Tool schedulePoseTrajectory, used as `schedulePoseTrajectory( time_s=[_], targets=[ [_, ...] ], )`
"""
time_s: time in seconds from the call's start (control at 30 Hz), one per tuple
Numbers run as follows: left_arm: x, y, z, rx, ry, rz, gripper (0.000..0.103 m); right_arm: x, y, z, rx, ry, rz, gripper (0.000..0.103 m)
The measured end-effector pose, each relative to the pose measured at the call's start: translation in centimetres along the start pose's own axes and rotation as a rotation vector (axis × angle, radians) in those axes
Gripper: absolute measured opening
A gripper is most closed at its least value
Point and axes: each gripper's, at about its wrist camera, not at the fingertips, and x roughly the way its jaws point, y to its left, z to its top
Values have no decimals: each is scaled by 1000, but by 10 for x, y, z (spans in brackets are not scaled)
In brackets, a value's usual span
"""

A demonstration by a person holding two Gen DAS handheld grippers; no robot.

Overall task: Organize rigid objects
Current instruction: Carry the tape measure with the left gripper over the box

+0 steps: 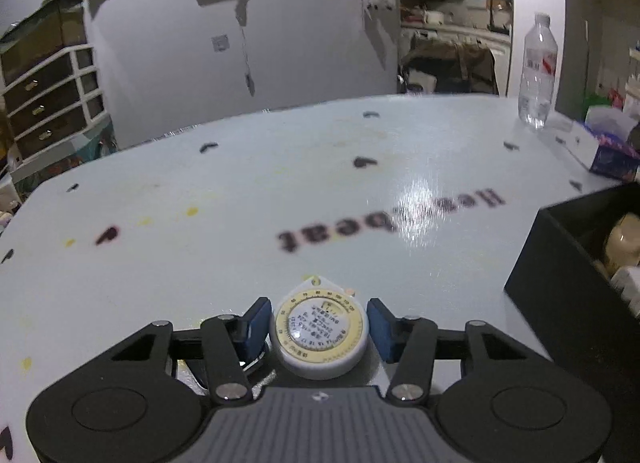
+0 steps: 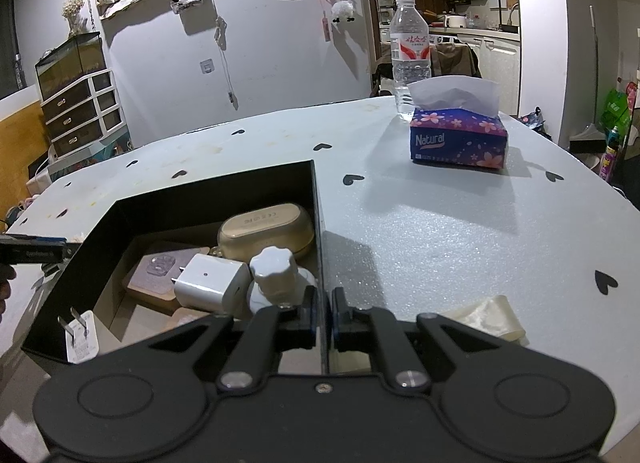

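A round white tape measure [image 1: 320, 333] with a yellow dial lies on the pale table [image 1: 240, 223], right in front of the left wrist camera. My left gripper [image 1: 319, 325] has its blue pads against both sides of it. The black box [image 1: 568, 283] stands to the right. In the right wrist view, my right gripper [image 2: 323, 319] is shut on the right wall of the black box [image 2: 318, 223]. Inside lie a beige case [image 2: 266, 229], a white charger [image 2: 212, 283], a white knob-topped jar [image 2: 276, 267] and a white plug [image 2: 80, 337].
A purple tissue box [image 2: 458, 139] and a clear water bottle [image 2: 410, 55] stand at the far right of the table [image 2: 440, 231]. A cream ribbon piece [image 2: 490, 321] lies near my right gripper. Drawers [image 2: 80, 111] stand beyond the table's left edge.
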Motion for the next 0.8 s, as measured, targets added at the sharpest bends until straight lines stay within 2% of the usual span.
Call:
schedulePoseTrajectory(
  time_s=[0.1, 0.27, 0.47, 0.6, 0.8],
  targets=[
    [-20, -5, 7, -25, -47, -48, 53, 0, 0, 0, 1, 0, 0, 8],
    [-62, -40, 17, 26, -118, -173, 53, 0, -1, 0, 1, 0, 0, 7],
    [-85, -88, 20, 110, -86, -365, 53, 0, -1, 0, 1, 0, 1, 7],
    [-86, -116, 18, 190, -62, -407, 53, 0, -1, 0, 1, 0, 1, 8],
    [-69, -135, 15, 271, 0, -397, 53, 0, -2, 0, 2, -1, 2, 8]
  ],
)
